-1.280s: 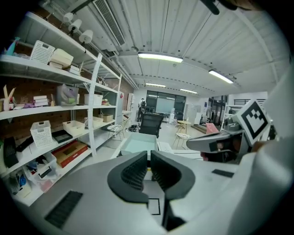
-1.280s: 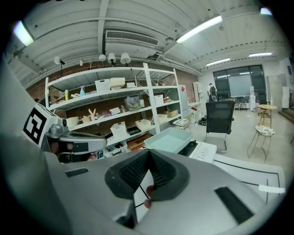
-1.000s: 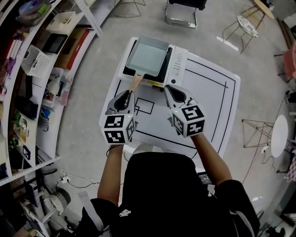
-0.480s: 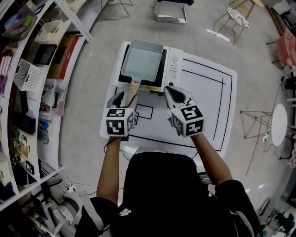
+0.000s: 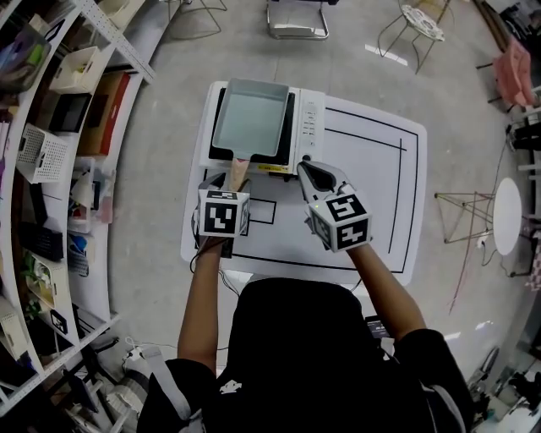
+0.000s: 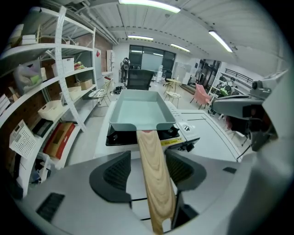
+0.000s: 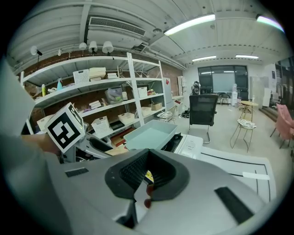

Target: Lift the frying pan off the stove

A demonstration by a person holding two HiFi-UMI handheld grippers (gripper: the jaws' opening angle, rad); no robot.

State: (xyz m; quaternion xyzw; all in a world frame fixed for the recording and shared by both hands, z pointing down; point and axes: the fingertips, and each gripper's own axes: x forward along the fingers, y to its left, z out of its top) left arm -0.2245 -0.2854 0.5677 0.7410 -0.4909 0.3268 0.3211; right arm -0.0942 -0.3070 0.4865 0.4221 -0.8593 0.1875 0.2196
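Observation:
A pale teal rectangular frying pan (image 5: 248,118) sits on a portable stove (image 5: 309,127) at the far left of the white table (image 5: 372,194). Its wooden handle (image 5: 239,172) points back toward me. My left gripper (image 5: 226,182) is open; its jaws have just been opening and now stand either side of the handle. In the left gripper view the handle (image 6: 154,174) runs between the two pads (image 6: 115,172) with a gap on each side. My right gripper (image 5: 311,172) hovers just right of the handle, near the stove's front corner, shut and empty. The right gripper view shows the pan (image 7: 151,135) beyond its closed jaws.
Black lines mark the table, with a small square (image 5: 262,211) under the left gripper. Shelving (image 5: 51,127) packed with boxes and bins curves along the left. A chair (image 5: 296,17) stands beyond the table, and a round white side table (image 5: 510,228) is at the right.
The left gripper has come down and forward over the handle, and its jaws have gone from shut to wide open around it. The right gripper has hardly shifted.

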